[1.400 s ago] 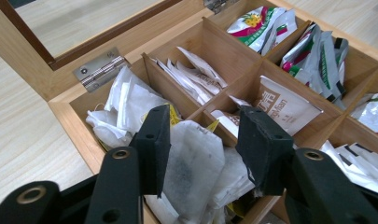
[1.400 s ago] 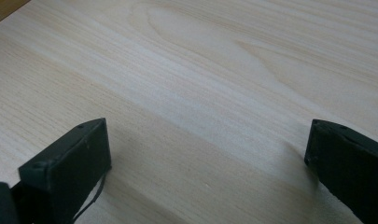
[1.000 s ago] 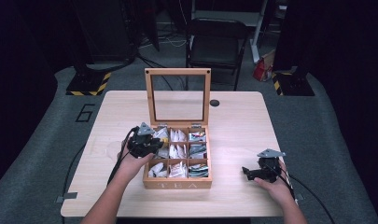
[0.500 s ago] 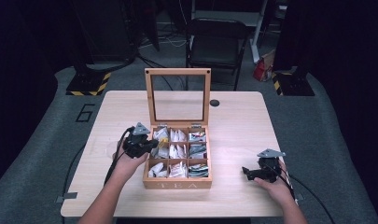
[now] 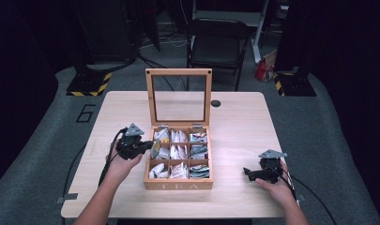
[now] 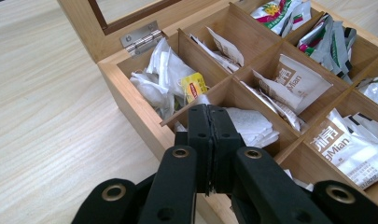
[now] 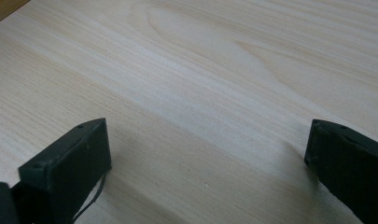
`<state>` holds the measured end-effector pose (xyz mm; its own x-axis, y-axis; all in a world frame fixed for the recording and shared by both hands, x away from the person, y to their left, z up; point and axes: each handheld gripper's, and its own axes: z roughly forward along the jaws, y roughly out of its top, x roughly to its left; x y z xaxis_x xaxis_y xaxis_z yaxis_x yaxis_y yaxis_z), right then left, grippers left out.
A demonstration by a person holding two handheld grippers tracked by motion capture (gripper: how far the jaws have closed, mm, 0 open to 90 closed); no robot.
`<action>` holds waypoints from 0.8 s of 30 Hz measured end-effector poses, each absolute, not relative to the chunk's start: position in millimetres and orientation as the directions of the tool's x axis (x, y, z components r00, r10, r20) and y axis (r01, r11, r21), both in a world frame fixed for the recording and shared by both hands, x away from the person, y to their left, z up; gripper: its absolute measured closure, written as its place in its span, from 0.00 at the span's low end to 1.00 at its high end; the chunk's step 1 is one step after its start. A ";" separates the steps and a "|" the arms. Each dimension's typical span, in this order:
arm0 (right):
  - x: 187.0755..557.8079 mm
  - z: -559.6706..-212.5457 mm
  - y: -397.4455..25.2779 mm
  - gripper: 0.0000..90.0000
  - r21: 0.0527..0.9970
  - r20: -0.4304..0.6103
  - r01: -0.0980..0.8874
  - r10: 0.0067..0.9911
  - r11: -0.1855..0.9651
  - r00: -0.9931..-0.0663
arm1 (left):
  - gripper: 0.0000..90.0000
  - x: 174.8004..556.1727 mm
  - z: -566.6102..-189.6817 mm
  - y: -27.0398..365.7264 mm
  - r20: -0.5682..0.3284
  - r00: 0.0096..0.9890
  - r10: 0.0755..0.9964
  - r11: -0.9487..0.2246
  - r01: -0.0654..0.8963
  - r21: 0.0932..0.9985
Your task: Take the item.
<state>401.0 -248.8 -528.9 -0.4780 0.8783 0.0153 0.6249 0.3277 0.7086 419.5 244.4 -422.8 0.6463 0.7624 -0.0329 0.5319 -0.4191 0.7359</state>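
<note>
A wooden tea box [image 5: 178,184] marked TEA stands at the table's middle, its glass lid [image 5: 179,97] upright. Its several compartments hold tea bags and packets [image 6: 289,81]. My left gripper [image 5: 149,148] is at the box's left wall, shut on the edge of a pale tea bag [image 5: 155,149]. In the left gripper view the jaws [image 6: 209,114] are pressed together over the left compartments, with a white sliver of the bag [image 6: 203,99] at their tips. A yellow-tagged tea bag [image 6: 194,86] lies in the corner compartment. My right gripper [image 5: 249,172] rests open on the table at the right, jaws [image 7: 205,135] wide over bare wood.
A small dark round thing [image 5: 216,103] lies on the table behind the box at the right. A black chair [image 5: 218,44] stands beyond the far edge. Cables trail off the table's front on both sides.
My left gripper has drawn back to the left from inside the box toward its left wall. The right gripper has stayed put.
</note>
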 end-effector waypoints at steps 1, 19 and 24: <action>401.0 -528.9 -248.7 0.00 0.709 0.015 0.625 0.878 0.328 -0.478 | 0.99 419.4 -422.8 244.9 -0.035 0.645 0.763 -0.415 0.531 0.739; 401.0 -528.9 -248.7 0.00 0.709 0.016 0.625 0.878 0.327 -0.478 | 1.00 417.1 -401.8 252.8 -0.058 0.627 0.777 -0.343 0.499 0.795; 401.0 -528.9 -248.7 0.00 0.709 0.016 0.625 0.878 0.327 -0.478 | 1.00 415.9 -396.7 256.1 -0.051 0.623 0.781 -0.336 0.487 0.806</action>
<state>401.0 -248.7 -528.9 -0.4777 0.8784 0.0156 0.6249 0.3274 0.7087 415.9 256.1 -396.7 0.6226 0.7809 -0.0510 0.4872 -0.3358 0.8061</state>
